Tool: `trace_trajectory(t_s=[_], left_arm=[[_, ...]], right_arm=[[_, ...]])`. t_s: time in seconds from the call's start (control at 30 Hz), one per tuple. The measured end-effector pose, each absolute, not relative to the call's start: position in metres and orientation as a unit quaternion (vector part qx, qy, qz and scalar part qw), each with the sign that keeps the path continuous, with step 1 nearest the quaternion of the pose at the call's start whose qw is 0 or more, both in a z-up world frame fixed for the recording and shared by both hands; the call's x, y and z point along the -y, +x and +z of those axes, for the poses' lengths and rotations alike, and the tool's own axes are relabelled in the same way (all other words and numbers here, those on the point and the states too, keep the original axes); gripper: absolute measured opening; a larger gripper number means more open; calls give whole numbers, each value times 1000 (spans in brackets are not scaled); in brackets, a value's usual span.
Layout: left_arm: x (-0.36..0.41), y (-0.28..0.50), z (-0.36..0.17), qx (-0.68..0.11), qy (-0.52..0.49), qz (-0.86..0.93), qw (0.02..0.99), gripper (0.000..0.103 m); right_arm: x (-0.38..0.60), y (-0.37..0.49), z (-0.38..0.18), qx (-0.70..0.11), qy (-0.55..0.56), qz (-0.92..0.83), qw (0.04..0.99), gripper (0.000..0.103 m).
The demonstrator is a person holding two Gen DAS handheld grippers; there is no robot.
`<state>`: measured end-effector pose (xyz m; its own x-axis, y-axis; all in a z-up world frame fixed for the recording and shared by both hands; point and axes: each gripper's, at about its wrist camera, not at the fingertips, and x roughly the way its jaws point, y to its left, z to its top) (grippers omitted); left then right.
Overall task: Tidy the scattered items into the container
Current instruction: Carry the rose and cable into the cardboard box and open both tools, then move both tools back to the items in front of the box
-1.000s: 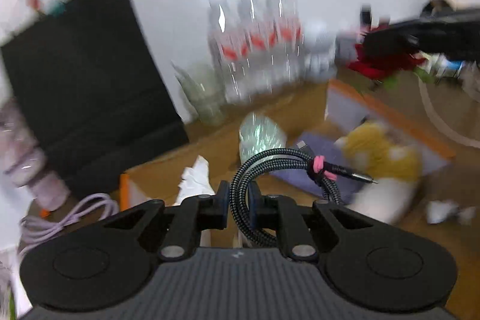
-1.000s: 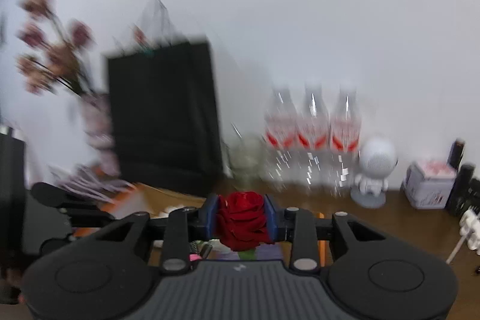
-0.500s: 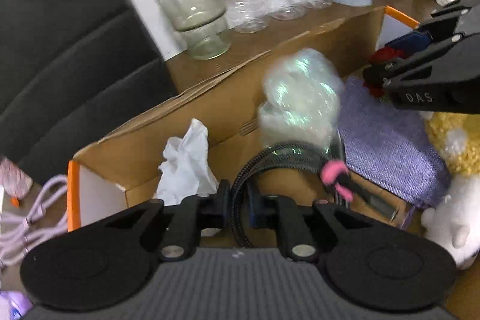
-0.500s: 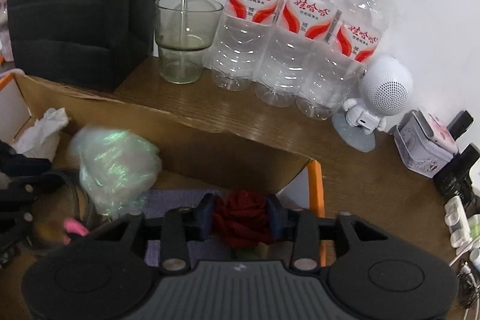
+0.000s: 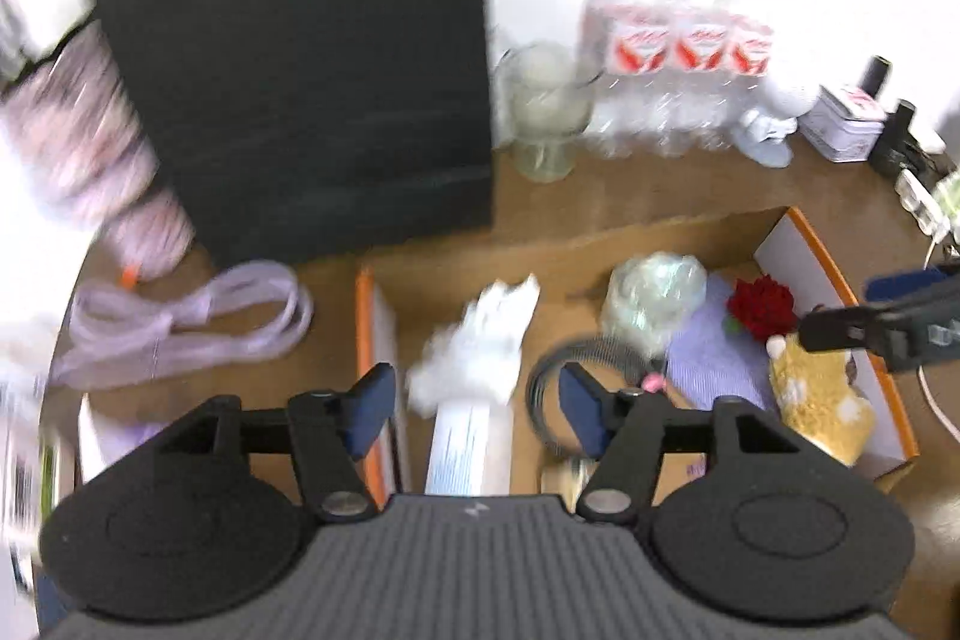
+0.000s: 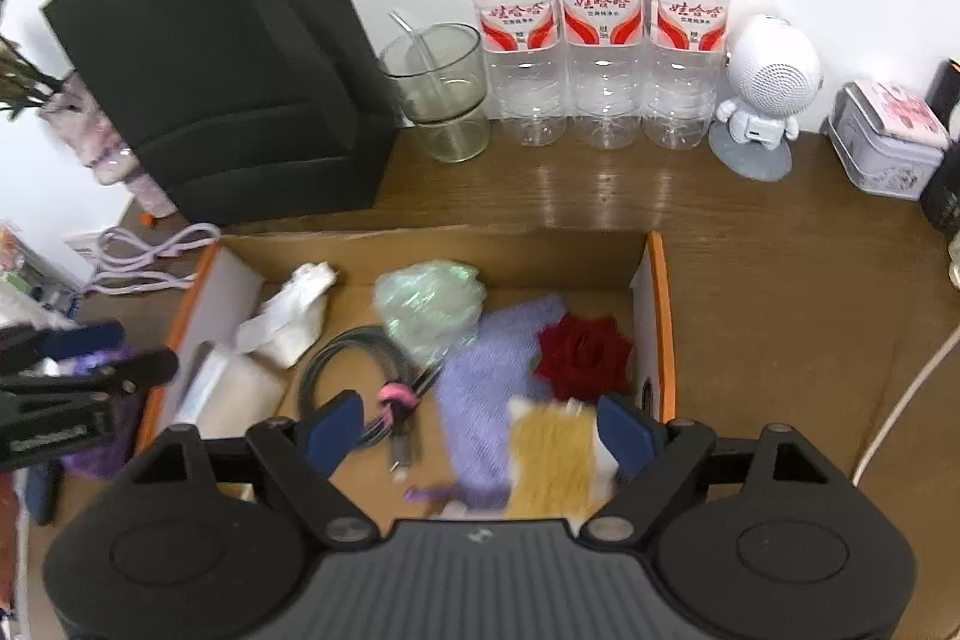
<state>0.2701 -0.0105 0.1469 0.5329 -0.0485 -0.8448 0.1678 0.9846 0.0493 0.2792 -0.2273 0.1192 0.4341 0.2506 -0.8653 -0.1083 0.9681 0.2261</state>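
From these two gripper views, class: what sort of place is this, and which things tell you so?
Probably a home or office desk against a white wall. Signs: a wooden tabletop holding three water bottles, a robot-shaped speaker, and a cardboard box of odds and ends.

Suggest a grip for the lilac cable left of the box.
Probably the lilac cable is best pinched across the middle of its bundled strands, coming from above: it lies flat on the table in long loops, outside the box, so the ends would trail.
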Motion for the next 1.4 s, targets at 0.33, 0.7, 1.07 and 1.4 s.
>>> trace_trajectory(t_s=[0.33,0.7,1.07,1.4], left_arm=[[16,125,131,-168,48,-21,984,102],[14,91,115,-170,15,-20,985,102],[19,-4,98,-193,1,-5,981,103],[20,-130,45,-213,-26,-10,977,103]], right_arm=[[199,141,119,-197,-25,146,969,88],[193,121,91,-199,-17,151,968,88],[218,15,67,-201,12,134,970,89],[248,-109,25,-277,39,133,951,93]])
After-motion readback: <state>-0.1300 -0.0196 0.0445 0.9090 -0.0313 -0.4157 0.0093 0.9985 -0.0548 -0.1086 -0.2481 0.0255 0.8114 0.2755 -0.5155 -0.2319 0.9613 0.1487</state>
